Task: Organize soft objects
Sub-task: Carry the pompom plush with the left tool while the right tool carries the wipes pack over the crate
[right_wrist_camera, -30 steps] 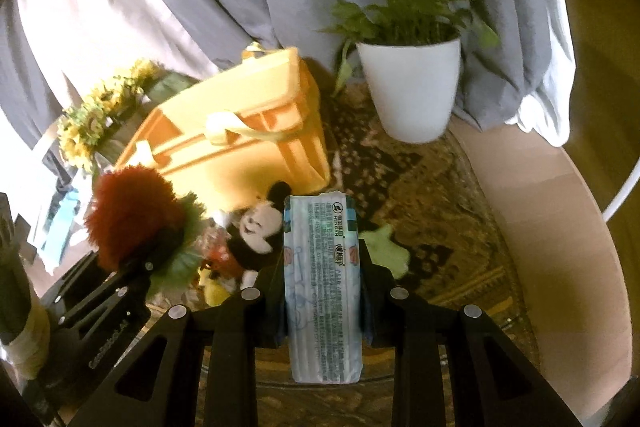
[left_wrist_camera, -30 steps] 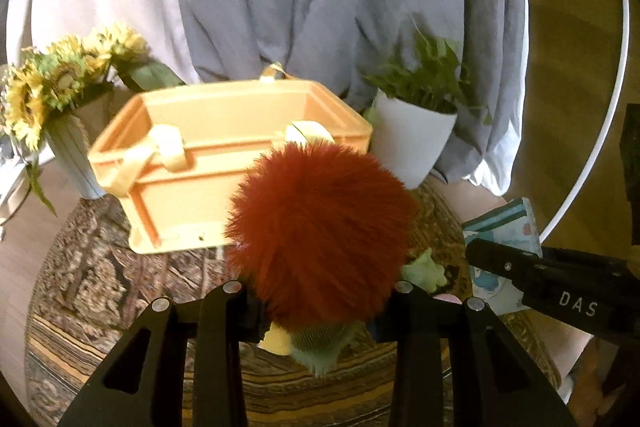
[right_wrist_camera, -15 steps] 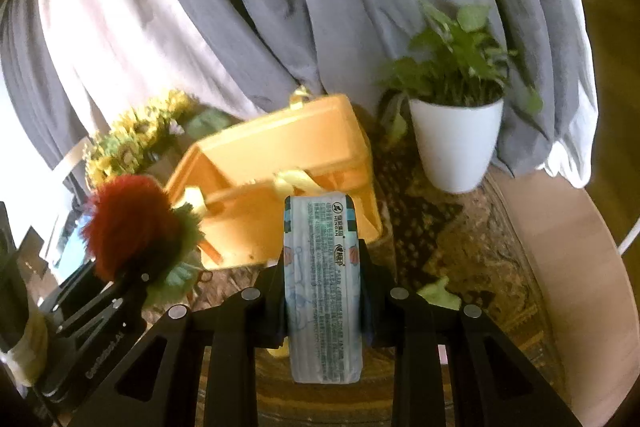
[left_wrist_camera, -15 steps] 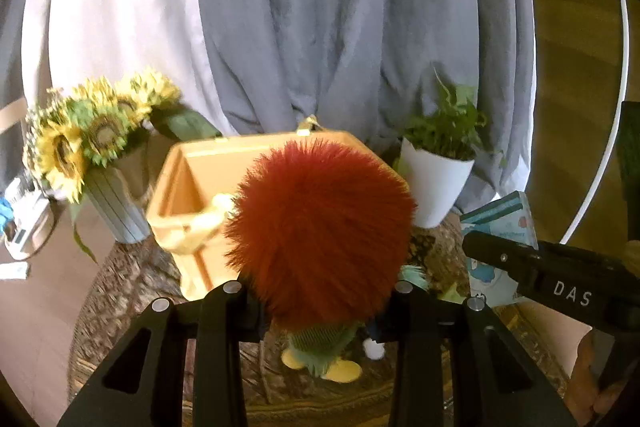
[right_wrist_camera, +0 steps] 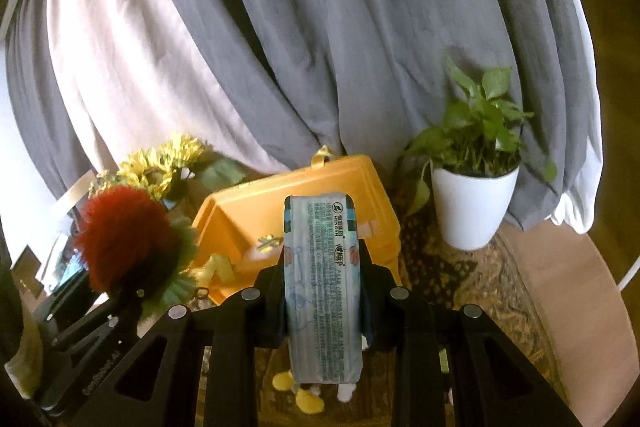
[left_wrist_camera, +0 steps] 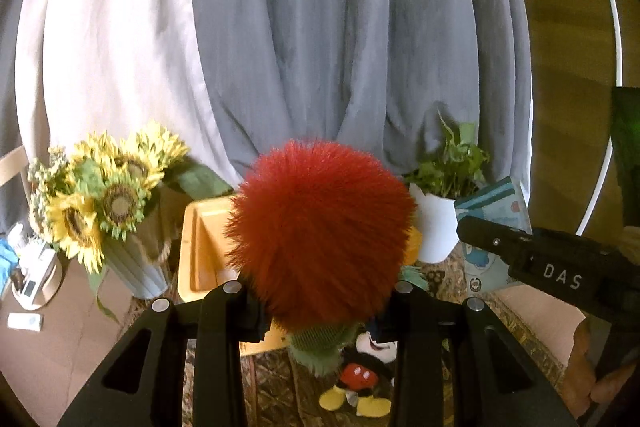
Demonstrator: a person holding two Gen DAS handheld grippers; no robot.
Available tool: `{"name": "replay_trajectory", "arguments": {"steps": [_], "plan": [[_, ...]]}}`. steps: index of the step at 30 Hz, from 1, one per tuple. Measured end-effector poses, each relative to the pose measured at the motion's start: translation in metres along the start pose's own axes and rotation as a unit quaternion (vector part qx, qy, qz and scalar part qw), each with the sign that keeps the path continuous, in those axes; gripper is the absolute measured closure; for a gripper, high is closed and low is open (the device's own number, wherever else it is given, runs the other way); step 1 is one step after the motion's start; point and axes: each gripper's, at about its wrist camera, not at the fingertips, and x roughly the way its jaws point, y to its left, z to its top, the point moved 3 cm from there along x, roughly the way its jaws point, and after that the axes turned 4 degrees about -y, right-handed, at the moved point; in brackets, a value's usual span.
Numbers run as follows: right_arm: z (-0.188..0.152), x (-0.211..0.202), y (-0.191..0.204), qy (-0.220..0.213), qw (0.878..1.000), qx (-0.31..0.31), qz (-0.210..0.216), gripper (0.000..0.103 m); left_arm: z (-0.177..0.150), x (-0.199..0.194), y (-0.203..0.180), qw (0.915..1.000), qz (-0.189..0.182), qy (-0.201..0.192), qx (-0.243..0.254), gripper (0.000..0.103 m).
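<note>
My left gripper is shut on a fluffy red plush flower with a green base, held up in front of the orange basket. In the right wrist view that red flower and the left gripper show at the left. My right gripper is shut on a pale blue tissue pack, upright before the orange basket. The same tissue pack and right gripper appear at the right of the left wrist view. A mouse plush lies on the patterned mat below.
A vase of sunflowers stands left of the basket, a potted plant in a white pot right of it. Grey and white curtains hang behind. Small items lie on the wooden table at far left.
Both grippers have risen with their loads; the basket and mat have dropped lower in both views, more curtain shows, and the mouse plush has come into sight under the left gripper.
</note>
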Motion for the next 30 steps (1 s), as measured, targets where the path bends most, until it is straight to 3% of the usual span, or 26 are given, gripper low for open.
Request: {"name": "replay_trajectory", "arguments": {"steps": [17, 30], "plan": [[0.047, 0.04, 0.029, -0.026, 1.0, -0.004, -0.013, 0.075, 0.042, 0.026, 0.034, 0.9993, 0.008, -0.03, 0.02, 0.068], [0.072, 0.088, 0.039, -0.018, 0.999, -0.019, -0.037, 0.075, 0.054, 0.08, 0.066, 1.0, -0.002, -0.004, 0.005, 0.068]]}}
